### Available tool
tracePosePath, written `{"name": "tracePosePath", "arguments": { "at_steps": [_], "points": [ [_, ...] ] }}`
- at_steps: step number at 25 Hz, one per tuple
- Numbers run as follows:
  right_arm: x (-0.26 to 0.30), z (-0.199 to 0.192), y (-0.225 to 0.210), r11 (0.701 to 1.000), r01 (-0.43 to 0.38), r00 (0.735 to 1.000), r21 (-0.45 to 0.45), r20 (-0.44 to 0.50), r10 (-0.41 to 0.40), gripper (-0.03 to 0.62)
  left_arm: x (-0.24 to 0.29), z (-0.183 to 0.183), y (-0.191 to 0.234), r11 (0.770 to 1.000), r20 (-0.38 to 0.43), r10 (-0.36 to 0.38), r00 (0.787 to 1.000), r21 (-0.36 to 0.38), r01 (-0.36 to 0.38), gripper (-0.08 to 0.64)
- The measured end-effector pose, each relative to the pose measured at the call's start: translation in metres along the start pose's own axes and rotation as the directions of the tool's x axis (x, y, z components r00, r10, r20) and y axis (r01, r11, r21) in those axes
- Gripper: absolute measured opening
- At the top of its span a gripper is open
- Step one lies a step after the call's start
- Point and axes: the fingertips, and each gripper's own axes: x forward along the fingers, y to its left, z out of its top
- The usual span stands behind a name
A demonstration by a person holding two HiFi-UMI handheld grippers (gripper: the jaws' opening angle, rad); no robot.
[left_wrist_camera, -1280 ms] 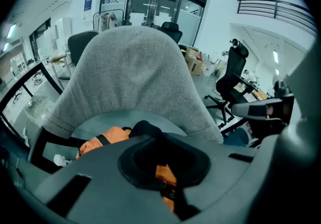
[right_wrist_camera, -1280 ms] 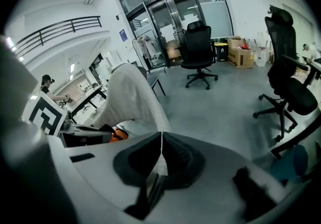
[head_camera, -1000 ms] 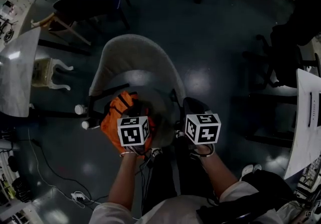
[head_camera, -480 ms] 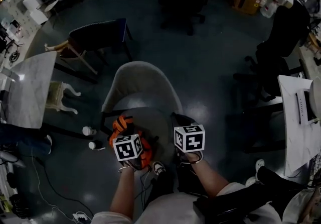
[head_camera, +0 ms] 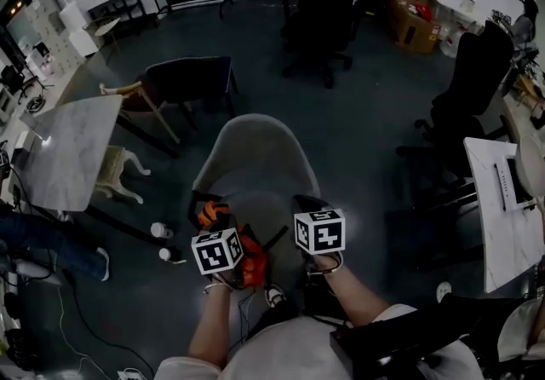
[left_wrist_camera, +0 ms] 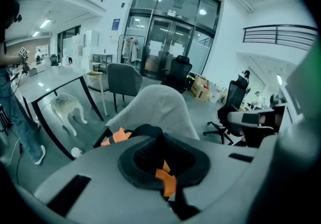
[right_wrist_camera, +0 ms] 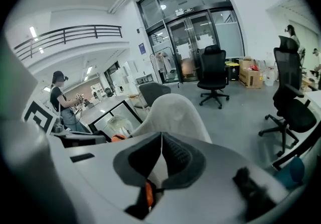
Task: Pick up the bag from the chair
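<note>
The orange and black bag point(head_camera: 249, 261) hangs at the front left edge of the grey shell chair point(head_camera: 251, 161), under my left gripper point(head_camera: 223, 227). In the left gripper view the left gripper point(left_wrist_camera: 163, 162) is shut on an orange strap point(left_wrist_camera: 167, 183) of the bag point(left_wrist_camera: 119, 135), with the chair point(left_wrist_camera: 160, 107) just beyond. My right gripper point(head_camera: 312, 204) sits beside it over the seat's front right. In its own view the right gripper point(right_wrist_camera: 161, 155) has its pads touching and the chair point(right_wrist_camera: 175, 112) ahead. A thin dark strap point(head_camera: 274, 238) runs from the bag toward it.
A dark blue chair point(head_camera: 187, 80) and a marble table point(head_camera: 68, 148) with a white stool point(head_camera: 119, 175) stand to the left. Black office chairs point(head_camera: 464, 106) and a white desk point(head_camera: 502, 208) are on the right. Two cups point(head_camera: 160, 231) stand on the floor. A person point(right_wrist_camera: 60, 97) stands far left.
The bag has come off the seat's left side and moved toward me with the left gripper. Both grippers drew back to the chair's front edge, and the view rose.
</note>
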Motion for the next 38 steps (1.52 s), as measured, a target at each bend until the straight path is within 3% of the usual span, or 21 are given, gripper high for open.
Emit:
{"name": "tracePosePath", "arguments": {
  "at_steps": [9, 17, 23, 31, 38],
  "points": [
    [-0.020, -0.001, 0.042, 1.000, -0.016, 0.999, -0.015, 0.029, 0.017, 0.034, -0.059, 0.028, 0.018, 0.999, 0.130, -0.010, 0.991, -0.030, 0.014, 0.015],
    [-0.043, 0.025, 0.060, 0.994, -0.062, 0.995, -0.095, 0.071, 0.069, 0.034, -0.081, 0.032, 0.005, 0.999, 0.159, 0.010, 0.987, -0.040, -0.003, 0.015],
    [-0.054, 0.024, 0.058, 0.986, -0.108, 0.992, -0.126, 0.058, 0.116, 0.034, -0.099, 0.034, -0.015, 0.998, 0.197, 0.050, 0.979, -0.046, -0.041, 0.015],
    [-0.064, 0.007, 0.065, 0.960, -0.218, 0.975, -0.174, -0.005, 0.221, 0.034, -0.139, 0.015, -0.012, 0.977, 0.242, 0.182, 0.953, -0.154, -0.147, 0.015],
    [-0.070, -0.012, 0.094, 0.923, -0.341, 0.940, -0.177, -0.064, 0.335, 0.034, -0.183, -0.015, -0.001, 0.932, 0.242, 0.314, 0.918, -0.264, -0.249, 0.014]
  ]
}}
